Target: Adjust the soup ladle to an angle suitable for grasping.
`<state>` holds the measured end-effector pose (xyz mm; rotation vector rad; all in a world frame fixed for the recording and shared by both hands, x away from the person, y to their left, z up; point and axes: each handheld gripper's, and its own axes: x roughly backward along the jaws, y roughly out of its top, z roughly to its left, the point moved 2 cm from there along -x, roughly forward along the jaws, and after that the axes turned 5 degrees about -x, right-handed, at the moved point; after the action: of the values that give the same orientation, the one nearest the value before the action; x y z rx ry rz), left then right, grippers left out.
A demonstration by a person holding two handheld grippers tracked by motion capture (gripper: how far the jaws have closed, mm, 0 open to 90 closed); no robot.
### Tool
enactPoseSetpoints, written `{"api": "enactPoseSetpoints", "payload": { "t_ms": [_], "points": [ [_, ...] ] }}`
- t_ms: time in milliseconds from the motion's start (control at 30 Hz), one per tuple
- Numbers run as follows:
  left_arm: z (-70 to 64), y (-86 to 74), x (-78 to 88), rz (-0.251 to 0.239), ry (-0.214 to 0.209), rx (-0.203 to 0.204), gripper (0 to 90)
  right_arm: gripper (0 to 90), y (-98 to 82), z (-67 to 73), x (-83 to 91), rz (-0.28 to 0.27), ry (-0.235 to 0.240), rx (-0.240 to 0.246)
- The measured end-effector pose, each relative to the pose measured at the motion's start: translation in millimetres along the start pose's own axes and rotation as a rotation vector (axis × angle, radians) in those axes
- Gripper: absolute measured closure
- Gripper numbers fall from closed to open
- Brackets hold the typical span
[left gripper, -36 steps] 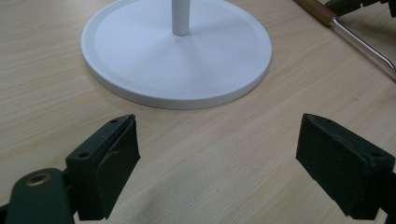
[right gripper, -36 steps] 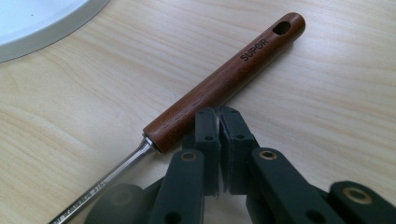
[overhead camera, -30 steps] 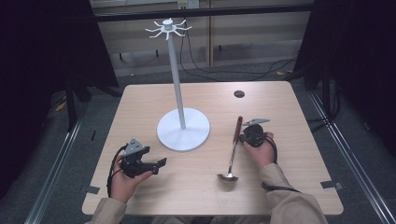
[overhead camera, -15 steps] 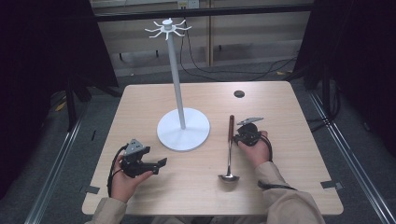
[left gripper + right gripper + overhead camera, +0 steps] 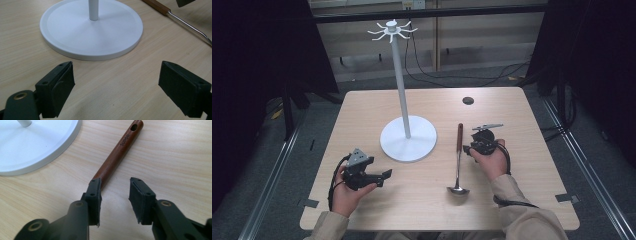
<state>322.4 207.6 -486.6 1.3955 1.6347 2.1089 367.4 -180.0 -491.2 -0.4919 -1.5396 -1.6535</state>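
At the near edge of the table (image 5: 422,210), two sleeved forearms are seen entering from below, each hand bearing a gripper. The left gripper (image 5: 384,175) is held low over the wood on the person's left, and its jaws are spread wide with nothing between them; in the left gripper view only bare tabletop is seen in the gap between its pads (image 5: 58,87). Just beyond that gap, the round white base (image 5: 91,30) of the stand is seen resting flat on the table.

Near the front centre, the ladle (image 5: 458,160) is laid flat on the wood, its metal bowl turned towards the person and its brown wooden handle (image 5: 117,152) pointed away. It lies between the stand's base and the right hand, close to both, touching neither.

On the person's right, the right gripper (image 5: 471,148) is held just beside the ladle's handle. Its jaws have just been opening and are now parted. In the right gripper view, the handle's lower stretch is hidden behind the left-hand pad (image 5: 95,195), and bare wood is seen in the gap; no pad is seen pressing on the handle, so the ladle is judged released.

Farther back, a white pole is seen rising upright from the base to a ring of hooks (image 5: 392,31). Towards the far right of the table, a small dark round disc (image 5: 468,100) is set in the surface.
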Motion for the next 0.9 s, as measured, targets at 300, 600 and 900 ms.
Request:
{"api": "enactPoseSetpoints", "payload": {
  "t_ms": [300,600,900],
  "points": [
    [-2.1,0.5,-2.7,0.010,-0.010,-0.008,13.0,56.9,4.7,8.7,-8.2,0.044,-0.009,-0.024],
    [0.3,0.3,-1.5,0.006,-0.012,-0.007,13.1,55.8,18.1,13.7,-25.0,0.069,-0.032,-0.064],
    [4.3,0.7,0.8,-0.004,0.002,-0.001,13.4,56.3,31.1,14.8,-42.9,0.099,-0.078,-0.068]
  ]
}}
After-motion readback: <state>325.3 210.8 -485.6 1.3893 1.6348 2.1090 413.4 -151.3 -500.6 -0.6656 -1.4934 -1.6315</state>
